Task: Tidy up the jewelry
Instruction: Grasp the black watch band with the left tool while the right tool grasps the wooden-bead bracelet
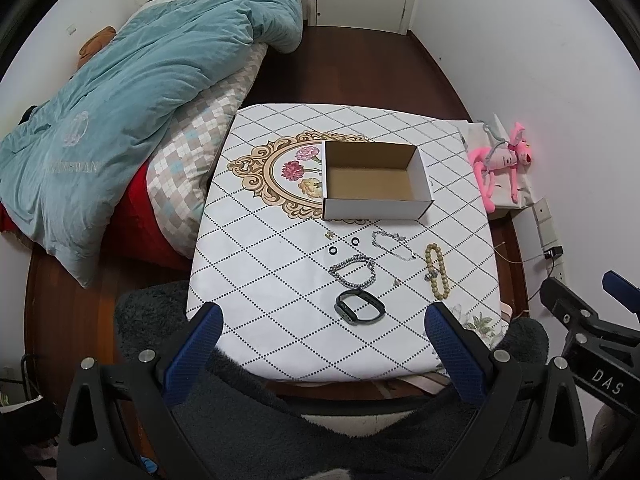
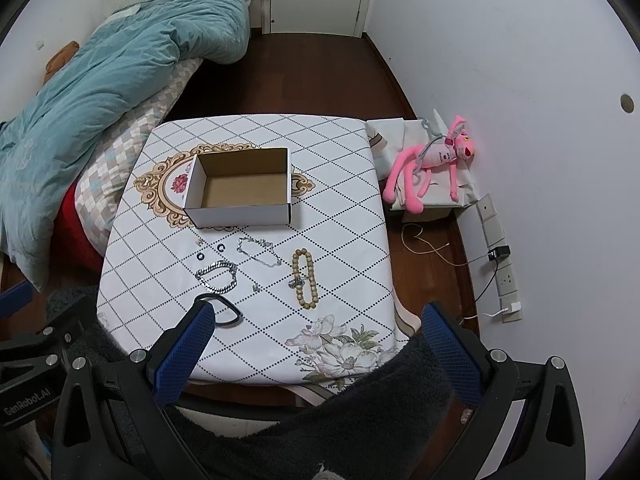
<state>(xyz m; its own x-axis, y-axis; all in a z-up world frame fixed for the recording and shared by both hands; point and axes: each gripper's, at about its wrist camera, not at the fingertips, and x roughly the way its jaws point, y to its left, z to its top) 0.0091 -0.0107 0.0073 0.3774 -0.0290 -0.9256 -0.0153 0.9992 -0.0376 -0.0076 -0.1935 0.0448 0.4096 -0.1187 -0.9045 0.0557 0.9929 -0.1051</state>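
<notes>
Left gripper [image 1: 322, 322]: fingers spread wide, grasping nothing, held above the near edge of the table [image 1: 280, 344].
Right gripper [image 2: 316, 320]: fingers likewise spread and bare, held over the near right part of the same table.

Items, placed from the left fingers:
- Black wristband [image 1: 359, 307]: just ahead, between the two fingertips, nearest of all.
- Chunky silver chain bracelet [image 1: 354, 270]: just beyond the wristband.
- Two small black rings [image 1: 344, 245]: farther ahead, slightly apart from each other.
- Thin silver bracelet [image 1: 393, 245]: ahead, toward the right finger.
- Beaded bracelet [image 1: 437, 271]: ahead of the right fingertip, with a small silver piece touching it.
- Cardboard box [image 1: 376, 179]: well ahead of all the pieces, open-topped, nothing visible inside.

Step in hand, by judgement: the start; every piece lies loose on the tablecloth and none is in the box.
Next move calls for: lowering one gripper over a single piece, likely the wristband, and closing on its band alone without dragging the chain beside it.
</notes>
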